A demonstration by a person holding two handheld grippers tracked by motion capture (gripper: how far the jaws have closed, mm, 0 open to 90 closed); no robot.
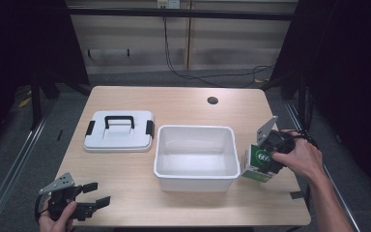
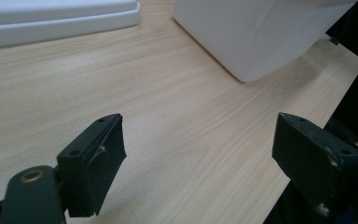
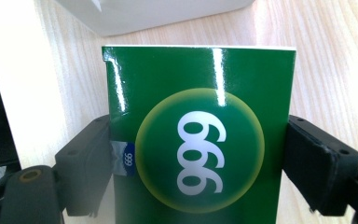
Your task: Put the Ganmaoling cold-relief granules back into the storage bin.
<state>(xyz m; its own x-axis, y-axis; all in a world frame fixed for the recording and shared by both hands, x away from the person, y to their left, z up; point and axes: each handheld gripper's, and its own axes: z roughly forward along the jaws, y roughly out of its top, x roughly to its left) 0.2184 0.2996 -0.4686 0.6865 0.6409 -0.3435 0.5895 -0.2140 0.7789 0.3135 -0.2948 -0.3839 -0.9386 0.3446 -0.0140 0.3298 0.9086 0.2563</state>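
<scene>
Right gripper view: green box between jaws.

A white lid with a black handle lies on the worktop, just left of an open white bin.

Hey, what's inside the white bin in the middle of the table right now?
The white bin looks empty: the high view shows bare white floor and walls inside. The strip of floor behind its near wall is hidden. The green box sits outside it, in the right gripper.

Left hand-held gripper agape, right clamped
</scene>
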